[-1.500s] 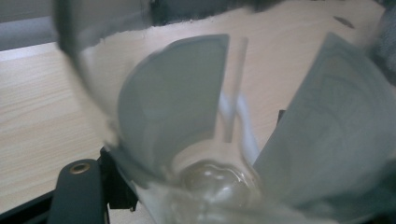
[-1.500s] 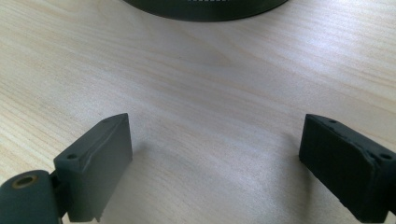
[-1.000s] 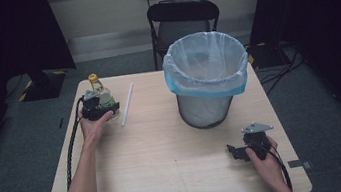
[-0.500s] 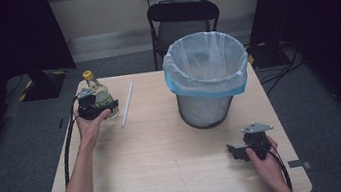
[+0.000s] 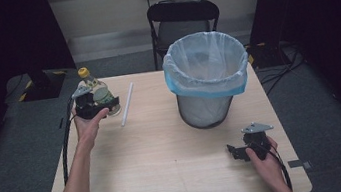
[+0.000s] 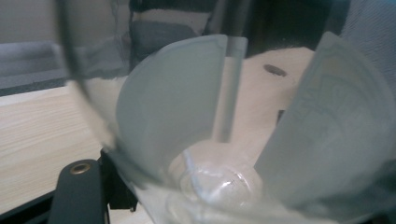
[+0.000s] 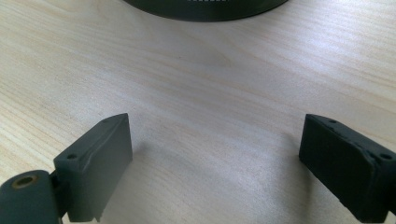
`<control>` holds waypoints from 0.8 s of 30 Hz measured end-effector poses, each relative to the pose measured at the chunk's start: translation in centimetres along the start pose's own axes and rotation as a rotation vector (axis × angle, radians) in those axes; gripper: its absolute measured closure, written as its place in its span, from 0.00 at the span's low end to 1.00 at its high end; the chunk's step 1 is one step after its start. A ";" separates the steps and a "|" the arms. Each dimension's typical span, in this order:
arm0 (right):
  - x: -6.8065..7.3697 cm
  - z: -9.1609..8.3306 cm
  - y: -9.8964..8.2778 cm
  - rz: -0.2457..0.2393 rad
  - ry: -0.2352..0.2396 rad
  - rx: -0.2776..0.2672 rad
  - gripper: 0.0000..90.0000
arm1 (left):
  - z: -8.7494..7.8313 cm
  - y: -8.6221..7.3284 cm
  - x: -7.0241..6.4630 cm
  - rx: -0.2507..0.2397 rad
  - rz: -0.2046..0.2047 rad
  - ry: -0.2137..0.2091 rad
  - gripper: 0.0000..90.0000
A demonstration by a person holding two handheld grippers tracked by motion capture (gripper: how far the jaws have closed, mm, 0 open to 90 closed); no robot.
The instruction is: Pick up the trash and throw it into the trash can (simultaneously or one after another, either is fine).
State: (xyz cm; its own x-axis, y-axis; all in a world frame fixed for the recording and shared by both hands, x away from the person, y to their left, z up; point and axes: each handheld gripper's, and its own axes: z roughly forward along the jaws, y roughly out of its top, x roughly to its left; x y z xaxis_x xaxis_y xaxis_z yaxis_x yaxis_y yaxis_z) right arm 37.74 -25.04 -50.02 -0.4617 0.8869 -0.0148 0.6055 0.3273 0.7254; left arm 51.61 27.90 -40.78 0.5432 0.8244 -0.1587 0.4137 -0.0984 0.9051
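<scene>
Your left tongs (image 5: 92,103) are clenched on a clear plastic bottle (image 5: 96,90) with a yellow cap, holding it tilted above the far left corner of the counter (image 5: 170,177), just beside a white straw (image 5: 126,104) that lies flat on the wood. Your right tongs (image 5: 241,150) rest low at the near right of the counter, released with nothing between them, near the foot of the mesh bin (image 5: 206,78) with its blue-edged liner

No legible text is showing anywhere; the label on the bottle (image 5: 96,89) at 10 o'clock is reading too blurred to make out.
</scene>
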 end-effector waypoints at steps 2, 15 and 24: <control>0.0 0.0 0.0 0.000 0.000 0.000 0.09 | -0.1 0.1 -0.2 -0.008 -0.007 -0.010 0.31; 0.0 0.0 0.0 0.000 0.000 0.000 0.09 | -0.6 2.7 -4.0 -0.055 0.083 -0.114 0.31; 0.0 0.0 0.0 0.000 0.000 0.000 0.09 | -1.5 4.4 -6.1 -0.105 0.102 -0.160 0.31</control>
State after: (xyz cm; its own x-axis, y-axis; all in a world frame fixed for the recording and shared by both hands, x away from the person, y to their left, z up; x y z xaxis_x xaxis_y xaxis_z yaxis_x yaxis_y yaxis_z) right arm 37.74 -25.03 -50.02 -0.4616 0.8869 -0.0147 0.6056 0.3272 0.7253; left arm 49.02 23.33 -35.27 0.6910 0.7134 -0.1169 0.2765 -0.1114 0.9545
